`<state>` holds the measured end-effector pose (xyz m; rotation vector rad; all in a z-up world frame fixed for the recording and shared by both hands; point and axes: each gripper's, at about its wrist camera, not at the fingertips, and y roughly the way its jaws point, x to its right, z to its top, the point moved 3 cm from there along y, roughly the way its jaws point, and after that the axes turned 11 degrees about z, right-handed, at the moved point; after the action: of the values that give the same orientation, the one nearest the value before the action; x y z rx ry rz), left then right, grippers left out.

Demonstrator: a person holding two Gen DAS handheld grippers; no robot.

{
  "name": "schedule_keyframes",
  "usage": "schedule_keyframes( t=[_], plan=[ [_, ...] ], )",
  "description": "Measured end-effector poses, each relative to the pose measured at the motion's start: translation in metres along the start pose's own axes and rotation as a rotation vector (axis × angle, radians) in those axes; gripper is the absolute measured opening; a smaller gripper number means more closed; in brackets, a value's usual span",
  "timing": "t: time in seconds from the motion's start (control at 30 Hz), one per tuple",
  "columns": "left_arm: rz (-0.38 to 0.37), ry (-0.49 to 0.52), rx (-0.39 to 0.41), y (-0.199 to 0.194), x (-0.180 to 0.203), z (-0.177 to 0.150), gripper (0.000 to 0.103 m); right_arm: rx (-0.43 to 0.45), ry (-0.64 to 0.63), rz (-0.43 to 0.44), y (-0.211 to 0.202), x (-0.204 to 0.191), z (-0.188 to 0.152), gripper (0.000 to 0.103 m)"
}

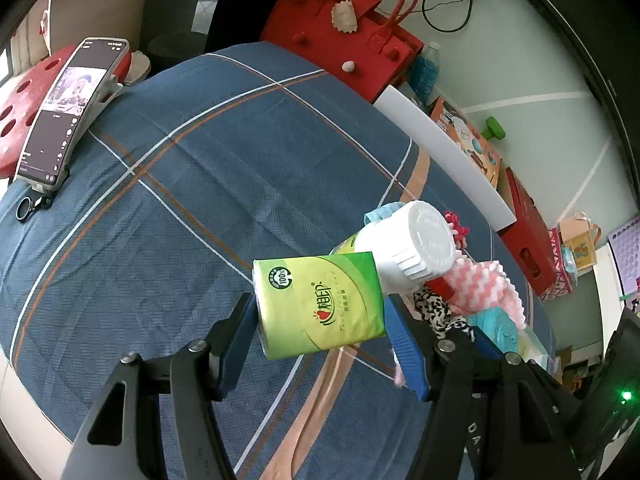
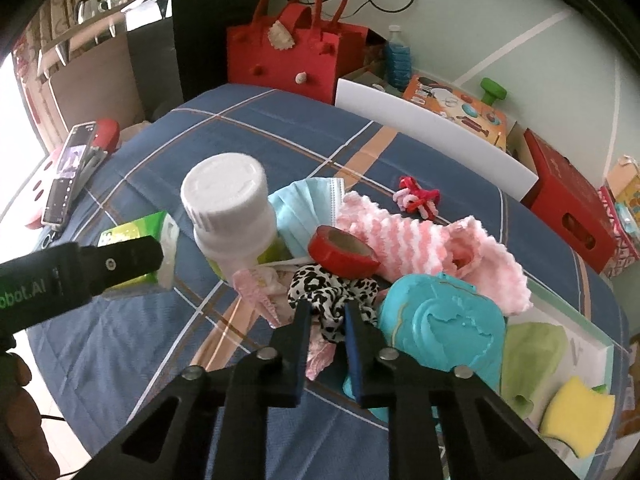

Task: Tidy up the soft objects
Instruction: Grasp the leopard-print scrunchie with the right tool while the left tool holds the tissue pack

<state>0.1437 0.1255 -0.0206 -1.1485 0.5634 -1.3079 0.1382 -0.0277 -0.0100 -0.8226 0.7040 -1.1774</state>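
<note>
A lived-in home room: a blue plaid quilted bedspread (image 1: 168,184) covers the surface, a red felt handbag (image 2: 288,52) stands behind it, and a green plastic dumbbell (image 2: 493,92) sits among colourful cardboard boxes (image 2: 456,114).

On the bed cover (image 2: 168,340) a pile lies on the right. The bottle (image 2: 230,216) stands at its left side. The tissue pack (image 1: 320,304) is left of the bottle. The tape roll (image 2: 340,250) sits on the pile, before the mask (image 2: 308,208). The phone (image 1: 68,108) lies far left.
</note>
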Motion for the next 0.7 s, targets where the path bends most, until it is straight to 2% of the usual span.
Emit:
schedule_keyframes(
  t=[0.07,0.1,0.4,0.7],
  plan=[
    [0.004,0.003,0.004,-0.001,0.001,0.000,0.066,0.006,0.007,0.008,-0.002,0.001,0.000,0.015],
    [0.005,0.004,0.007,-0.001,0.001,0.000,0.066,0.010,0.009,0.011,-0.004,0.002,0.001,0.011],
    [0.017,0.017,0.036,-0.009,0.005,-0.001,0.066,0.066,0.020,0.051,-0.025,0.002,0.003,0.009],
    [0.023,0.035,0.081,-0.024,0.011,0.000,0.066,0.167,0.013,0.081,-0.066,0.001,0.009,0.009]
  ],
)
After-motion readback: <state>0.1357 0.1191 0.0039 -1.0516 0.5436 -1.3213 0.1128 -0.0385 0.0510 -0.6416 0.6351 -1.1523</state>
